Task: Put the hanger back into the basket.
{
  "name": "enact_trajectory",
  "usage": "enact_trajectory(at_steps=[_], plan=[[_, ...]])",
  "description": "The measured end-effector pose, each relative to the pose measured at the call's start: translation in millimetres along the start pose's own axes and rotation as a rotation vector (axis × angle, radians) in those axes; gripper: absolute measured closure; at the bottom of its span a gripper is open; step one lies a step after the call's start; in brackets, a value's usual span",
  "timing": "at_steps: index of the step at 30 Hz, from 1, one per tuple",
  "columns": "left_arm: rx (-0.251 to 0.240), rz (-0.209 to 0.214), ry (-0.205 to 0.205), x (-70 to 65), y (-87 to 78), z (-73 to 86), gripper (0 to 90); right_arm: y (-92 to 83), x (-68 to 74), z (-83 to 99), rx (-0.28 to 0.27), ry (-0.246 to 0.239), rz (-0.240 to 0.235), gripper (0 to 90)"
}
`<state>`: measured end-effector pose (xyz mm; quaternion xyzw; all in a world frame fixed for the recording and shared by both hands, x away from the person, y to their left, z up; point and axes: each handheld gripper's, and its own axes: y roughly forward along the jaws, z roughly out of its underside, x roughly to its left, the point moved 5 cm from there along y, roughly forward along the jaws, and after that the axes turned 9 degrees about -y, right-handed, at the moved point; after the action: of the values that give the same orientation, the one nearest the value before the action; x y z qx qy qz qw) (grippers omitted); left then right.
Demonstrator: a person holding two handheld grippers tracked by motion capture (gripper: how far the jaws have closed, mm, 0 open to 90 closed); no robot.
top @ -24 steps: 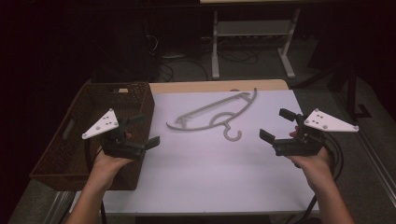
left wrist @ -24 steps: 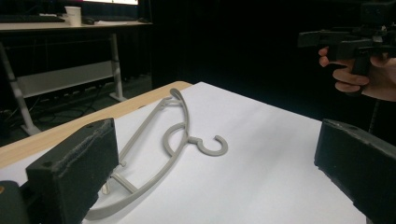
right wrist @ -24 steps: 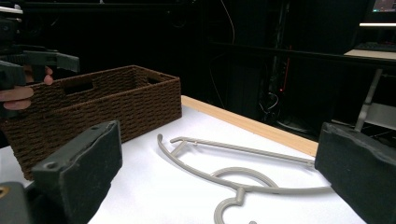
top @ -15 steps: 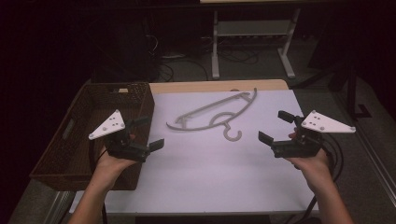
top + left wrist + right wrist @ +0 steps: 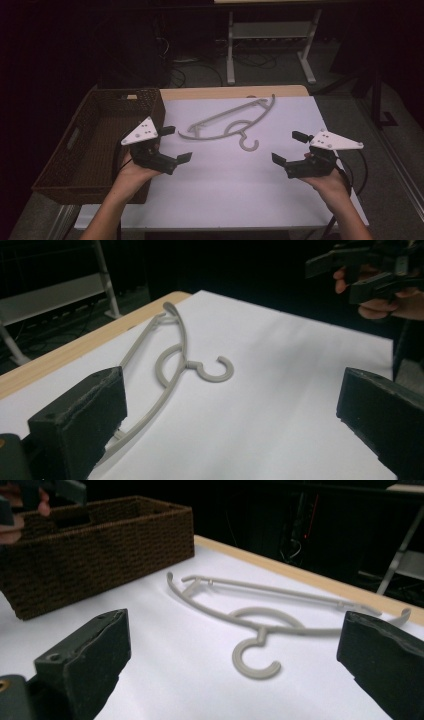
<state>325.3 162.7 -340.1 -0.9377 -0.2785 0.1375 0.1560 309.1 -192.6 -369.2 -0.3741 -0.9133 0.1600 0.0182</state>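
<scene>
- You have no readable text, label, brand, number or sign here.
- The pale tag on the basket's (image 5: 90, 145) far rim is too small to read.

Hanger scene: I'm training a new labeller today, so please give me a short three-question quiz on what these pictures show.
1. True or false: the grey hanger lies flat on the white sheet, with no tool touching it.
2. Multiple choice: where does the brown basket sit? A) at the table's left side, B) at its right side, C) on top of the hanger.
3. Fill in: the jaws of the left tool and the right tool both stand ____.

Key: 1 true; 2 A; 3 open.
</scene>
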Motion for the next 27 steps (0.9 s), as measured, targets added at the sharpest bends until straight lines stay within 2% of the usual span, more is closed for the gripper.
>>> enact_trajectory(at_steps=[7, 10, 14, 17, 21, 23, 24, 25, 27], plan=[[0.059, 0.007, 0.013, -1.7, 23.1, 0.6, 0.0, 4.5, 3.4, 12.8, 0.038, 0.004, -0.015, 0.2], [0.093, 0.005, 0.025, 1.2, 40.5, 2.3, 0.0, 5.8, 3.7, 16.5, 0.051, 0.010, -0.015, 0.3], [0.132, 0.010, 0.034, 8.3, 59.6, 4.2, 4.9, 6.5, 2.9, 16.7, 0.049, 0.007, -0.016, 0.2], [0.146, 0.018, 0.036, 12.7, 69.3, 4.2, 12.2, 6.5, 2.4, 16.7, 0.048, 0.008, -0.016, 0.2], [0.195, 0.017, 0.080, 26.1, 92.0, 4.5, 23.1, 5.6, 1.2, 16.7, 0.047, 0.015, -0.015, 0.2], [0.199, 0.018, 0.085, 29.0, 96.3, 4.6, 30.8, 5.7, 1.0, 16.7, 0.046, 0.015, -0.015, 0.2], [0.203, 0.012, 0.084, 32.9, 101.8, 5.1, 30.8, 5.6, 0.9, 16.8, 0.048, 0.015, -0.017, 0.2], [0.210, 0.014, 0.097, 38.1, 109.0, 6.2, 41.3, 5.7, 0.8, 16.8, 0.047, 0.015, -0.018, 0.2], [0.217, 0.006, 0.100, 41.2, 113.4, 7.2, 48.2, 5.7, 0.7, 16.8, 0.046, 0.017, -0.020, 0.2]])
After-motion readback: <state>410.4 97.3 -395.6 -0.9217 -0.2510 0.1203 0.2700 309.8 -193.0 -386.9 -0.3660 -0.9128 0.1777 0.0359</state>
